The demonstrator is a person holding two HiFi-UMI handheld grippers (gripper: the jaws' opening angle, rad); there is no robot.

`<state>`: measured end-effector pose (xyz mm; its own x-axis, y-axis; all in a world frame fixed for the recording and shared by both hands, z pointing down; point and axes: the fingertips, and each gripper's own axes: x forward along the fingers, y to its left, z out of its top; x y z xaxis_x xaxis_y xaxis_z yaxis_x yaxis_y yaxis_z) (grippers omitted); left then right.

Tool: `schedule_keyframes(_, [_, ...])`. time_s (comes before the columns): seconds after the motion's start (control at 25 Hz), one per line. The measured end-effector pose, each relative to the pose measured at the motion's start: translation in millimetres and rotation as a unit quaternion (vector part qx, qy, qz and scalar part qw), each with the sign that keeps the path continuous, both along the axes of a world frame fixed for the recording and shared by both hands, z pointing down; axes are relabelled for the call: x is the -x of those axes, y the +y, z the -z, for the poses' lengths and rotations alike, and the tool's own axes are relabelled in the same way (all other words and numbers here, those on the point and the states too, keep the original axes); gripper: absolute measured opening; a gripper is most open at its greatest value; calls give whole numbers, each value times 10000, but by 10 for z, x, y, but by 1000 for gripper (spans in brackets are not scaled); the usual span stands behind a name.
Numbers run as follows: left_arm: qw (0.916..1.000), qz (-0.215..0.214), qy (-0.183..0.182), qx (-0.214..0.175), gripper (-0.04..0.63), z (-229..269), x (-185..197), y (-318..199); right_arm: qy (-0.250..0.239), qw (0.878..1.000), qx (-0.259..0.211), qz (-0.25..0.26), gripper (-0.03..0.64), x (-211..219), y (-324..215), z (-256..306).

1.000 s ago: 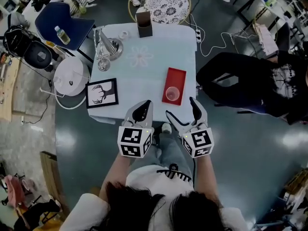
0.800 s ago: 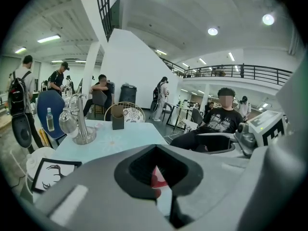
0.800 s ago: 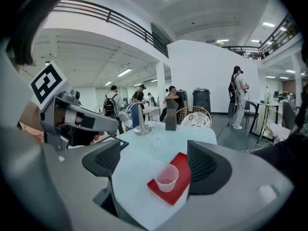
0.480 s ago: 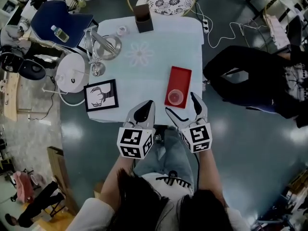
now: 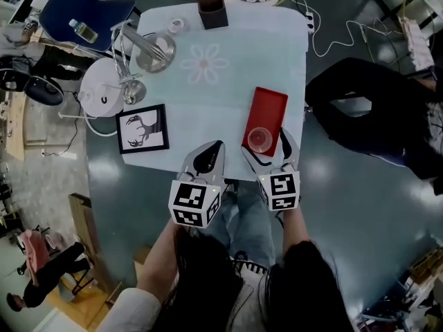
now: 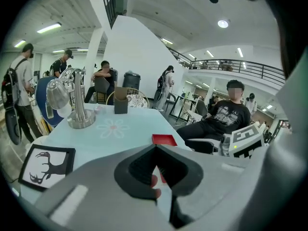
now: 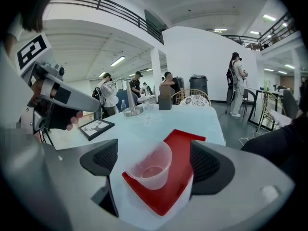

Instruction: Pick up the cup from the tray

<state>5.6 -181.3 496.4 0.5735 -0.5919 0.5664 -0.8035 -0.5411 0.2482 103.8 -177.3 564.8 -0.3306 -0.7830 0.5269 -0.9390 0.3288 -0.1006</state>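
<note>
A clear plastic cup (image 5: 259,140) stands upright on the near end of a red tray (image 5: 270,109), close to the pale blue table's (image 5: 208,102) front right corner. My right gripper (image 5: 265,146) is open, with a jaw on either side of the cup. In the right gripper view the cup (image 7: 150,166) sits on the tray (image 7: 185,141) between the dark pads (image 7: 208,163), apart from both. My left gripper (image 5: 210,154) is shut on nothing over the table's front edge. In the left gripper view its tips (image 6: 155,149) meet, with the tray (image 6: 164,139) beyond.
A framed deer picture (image 5: 142,128) lies at the front left. A metal lamp (image 5: 147,48), a small ring (image 5: 178,25) and a brown box (image 5: 211,9) stand at the back. A person in black (image 5: 374,109) sits to the right of the table. A white round stool (image 5: 102,97) is at its left.
My right gripper has moved forward over the table's edge, so the cup now stands between its jaws. The left gripper has stayed shut in about the same place.
</note>
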Motion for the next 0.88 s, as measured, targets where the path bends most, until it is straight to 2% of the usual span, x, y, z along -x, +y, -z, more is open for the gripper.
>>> schedule_keyframes(0.2, [9988, 359, 172, 281, 0, -151, 42, -54, 69, 9999, 63, 74, 472, 52, -98, -134])
schedule_keyframes(0.36, [9973, 585, 163, 417, 0, -228, 91, -65, 332, 9992, 178, 152, 426, 78, -130, -229])
schedule_keyframes(0.44, [9970, 626, 140, 437, 0, -248, 113, -63, 368, 9989, 246, 136, 423, 78, -129, -264])
schedule_keyframes(0.56, [9967, 678, 107, 443, 0, -269, 151, -75, 392, 9987, 307, 132, 360, 81, -124, -298])
schedule_keyframes(0.88, [9960, 715, 27, 528, 0, -336, 198, -67, 445, 9984, 301, 161, 345, 73, -155, -235])
